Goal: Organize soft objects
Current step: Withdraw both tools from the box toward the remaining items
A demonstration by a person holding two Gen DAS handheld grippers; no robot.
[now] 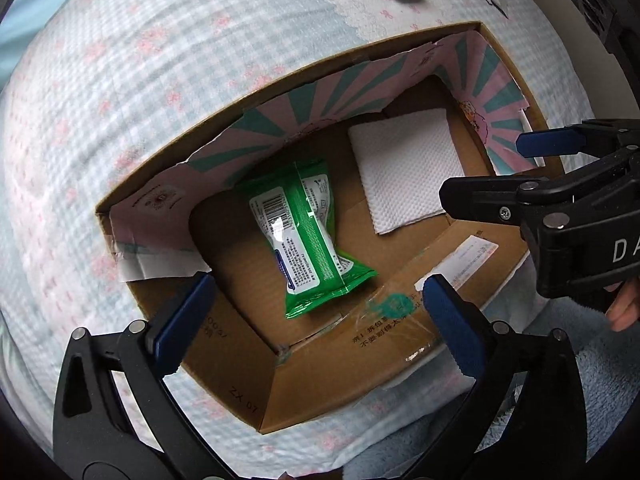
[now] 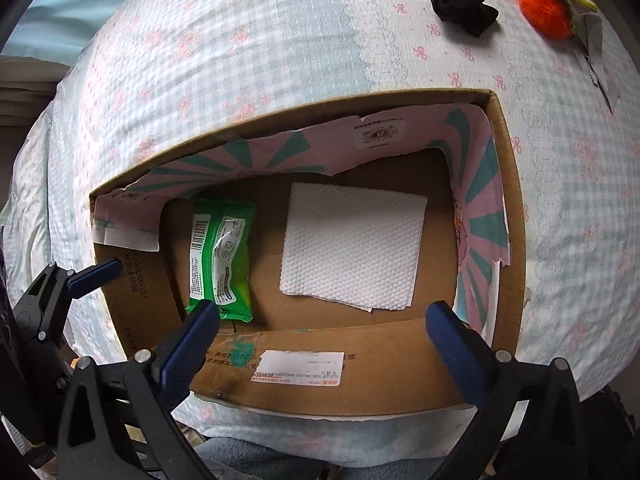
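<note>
The left gripper [image 1: 316,312] hung with its jaws spread wide and nothing between them, its blue pads [image 1: 182,320] poised above the near edge of the cardboard box [image 1: 320,384]. The right gripper [image 2: 322,328] was likewise released and empty, fingers apart over the box's near wall, where a white shipping label [image 2: 298,368] and a green smear showed on the flap. In the left wrist view the right gripper reached in from the right side, above the box's right wall. Inside the box, a green packet of wet wipes [image 1: 306,236] lay flat on the floor toward the left, barcode side up, and a white folded paper towel [image 2: 352,246] lay flat to the right of it, the two apart. Pink and teal printed paper [image 2: 480,216] lined the far and right inner walls. The box sat on a pale checked bedspread [image 2: 240,52] with pink bows. Well beyond the box, on the bedspread, rested a black bundle of cloth [image 2: 464,4] and, just beside it, an orange fuzzy toy [image 2: 546,10].
</note>
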